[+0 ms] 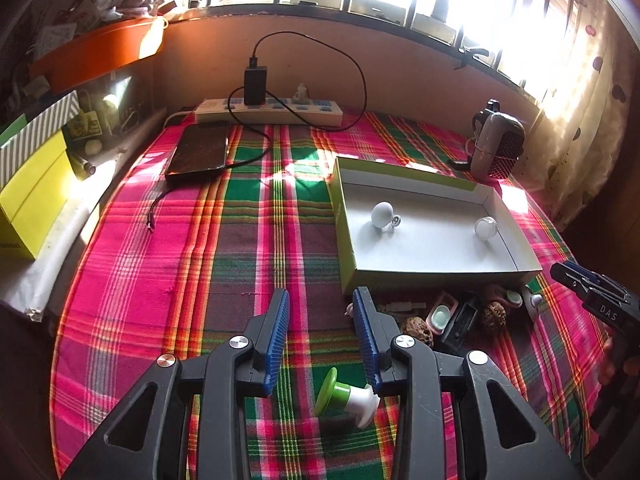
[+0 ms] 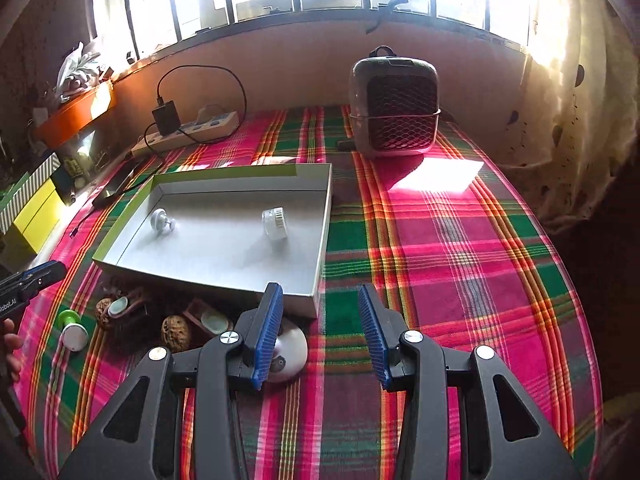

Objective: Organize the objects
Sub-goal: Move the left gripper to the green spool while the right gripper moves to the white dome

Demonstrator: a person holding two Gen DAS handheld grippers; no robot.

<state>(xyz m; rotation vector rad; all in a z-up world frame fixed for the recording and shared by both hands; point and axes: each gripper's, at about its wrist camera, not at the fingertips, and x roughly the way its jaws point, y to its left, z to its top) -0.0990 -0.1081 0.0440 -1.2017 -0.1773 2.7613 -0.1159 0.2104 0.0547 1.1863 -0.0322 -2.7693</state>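
A shallow green-edged box (image 1: 400,285) with a white floor lies on the plaid cloth. It holds a white knob (image 1: 382,214) and a clear ribbed cap (image 1: 485,227). Just in front of it sits a cluster of small things: two walnuts (image 1: 416,330), pink-cased pieces (image 1: 440,314) and a black piece (image 1: 460,322). My left gripper (image 1: 321,292) hangs open over the cloth, left of this cluster. A green-and-white spool (image 1: 344,396) lies on the cloth beneath it, not gripped. My right gripper (image 2: 320,289) is open at the box's near right corner (image 2: 316,304). A white dome-shaped piece (image 2: 290,350) lies under its left finger.
A power strip (image 1: 272,112) with a black charger and looping cable runs along the back wall. A dark phone (image 1: 198,152) lies front-left of it. A small grilled heater (image 2: 394,108) stands at the back right. A yellow box (image 1: 32,200) and an orange planter (image 1: 100,52) are on the left.
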